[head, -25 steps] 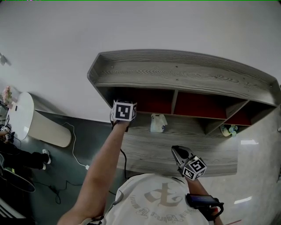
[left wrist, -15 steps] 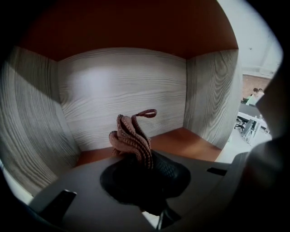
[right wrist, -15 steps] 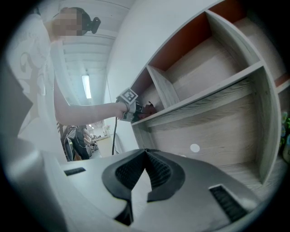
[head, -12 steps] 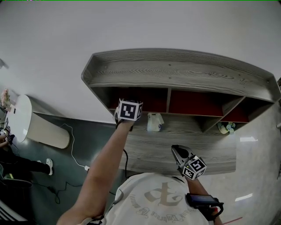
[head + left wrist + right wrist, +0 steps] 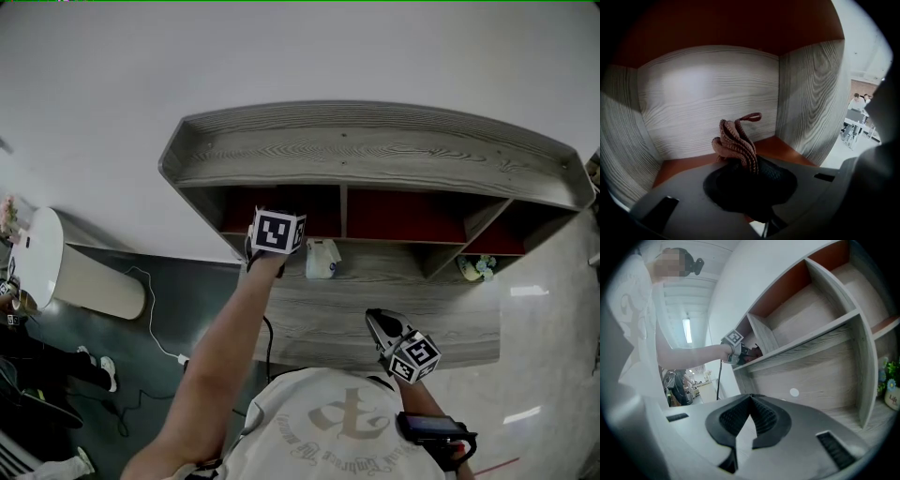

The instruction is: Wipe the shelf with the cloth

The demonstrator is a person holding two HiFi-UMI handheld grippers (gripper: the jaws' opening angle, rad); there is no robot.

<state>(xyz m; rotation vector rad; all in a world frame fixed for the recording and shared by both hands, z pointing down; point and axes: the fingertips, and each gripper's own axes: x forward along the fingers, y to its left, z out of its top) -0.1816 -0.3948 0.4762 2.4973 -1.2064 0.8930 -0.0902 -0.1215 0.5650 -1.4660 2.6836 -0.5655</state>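
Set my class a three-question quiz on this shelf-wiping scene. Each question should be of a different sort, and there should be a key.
1. True or false: the right gripper holds the cloth.
2. Where in the shelf does the left gripper reach? A. the leftmost compartment of the red-backed row; B. the rightmost compartment of that row; C. the top board.
3. Fill in: the right gripper's jaws are ____, with nothing between them.

Key: 1. False; the left gripper grips the cloth. 2. A. 3. shut.
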